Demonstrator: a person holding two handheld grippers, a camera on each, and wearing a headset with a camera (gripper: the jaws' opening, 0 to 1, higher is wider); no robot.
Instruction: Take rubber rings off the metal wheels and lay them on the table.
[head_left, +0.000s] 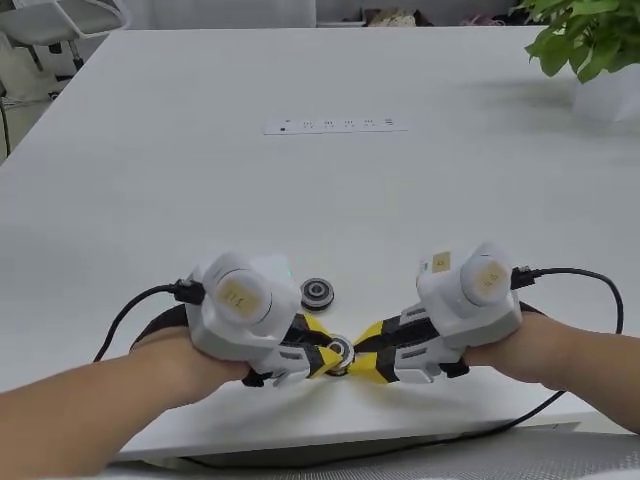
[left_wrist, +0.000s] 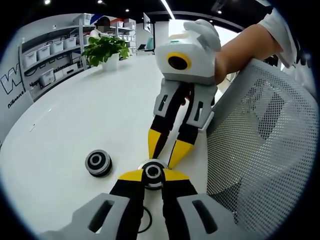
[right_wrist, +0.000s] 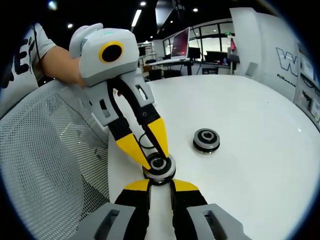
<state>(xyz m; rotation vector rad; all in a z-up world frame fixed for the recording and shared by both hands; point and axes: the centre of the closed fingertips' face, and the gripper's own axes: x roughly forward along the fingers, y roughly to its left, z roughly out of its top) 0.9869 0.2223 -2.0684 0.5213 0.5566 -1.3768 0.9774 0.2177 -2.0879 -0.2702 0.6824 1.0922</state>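
Here we hold one metal wheel (head_left: 340, 352) at lower centre, left claw (head_left: 322, 360) clamped across it. The right claw (head_left: 360, 362) meets its rim head-on; whether it bites we cannot tell.

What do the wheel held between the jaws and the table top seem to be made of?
The held wheel looks like metal, probably steel: its rim and hub are silvery and reflect light. The dark matte zone on its face could be rubber or plastic; that stays open. The table top is smooth, white and faintly glossy, perhaps laminate or painted board.
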